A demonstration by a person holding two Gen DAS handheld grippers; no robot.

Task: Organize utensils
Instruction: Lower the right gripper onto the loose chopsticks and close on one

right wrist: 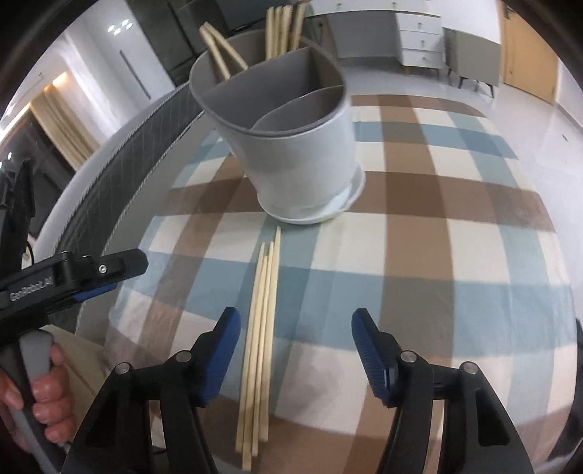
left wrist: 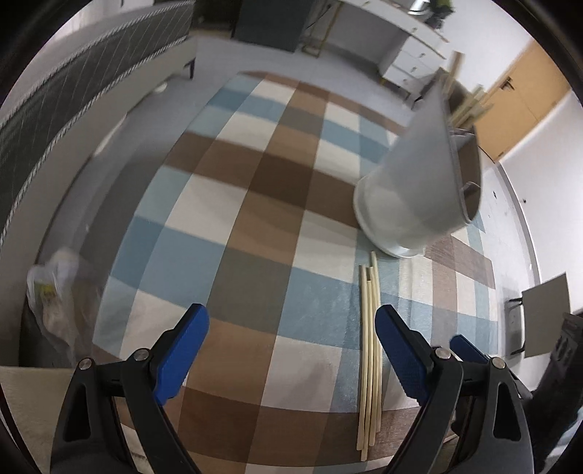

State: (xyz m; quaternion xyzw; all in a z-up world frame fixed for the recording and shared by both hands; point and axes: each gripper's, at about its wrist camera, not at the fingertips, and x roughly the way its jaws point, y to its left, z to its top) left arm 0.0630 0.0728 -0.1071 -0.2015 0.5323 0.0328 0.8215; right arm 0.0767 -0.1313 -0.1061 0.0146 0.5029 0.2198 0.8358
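A bundle of pale wooden chopsticks (right wrist: 260,310) lies lengthwise on the checked tablecloth (right wrist: 455,237), in front of a grey utensil holder (right wrist: 291,153) with divided compartments. More chopsticks (right wrist: 280,29) stand in the holder's far compartments. My right gripper (right wrist: 296,315) hangs over the near end of the bundle with its jaws apart. The sticks lie between them, close to the left finger, and the pads do not touch them. My left gripper (left wrist: 291,313) is wide open and holds nothing. The chopsticks (left wrist: 370,346) lie just inside its right finger, and the holder (left wrist: 411,182) is to the far right.
A person's hand (right wrist: 43,386) grips the left gripper's handle at the table's left edge. A dark quilted bed edge (left wrist: 73,84) runs along the left. A plastic bag (left wrist: 62,291) sits beside the table. White drawers (right wrist: 419,36) and a wooden door (right wrist: 528,47) stand beyond.
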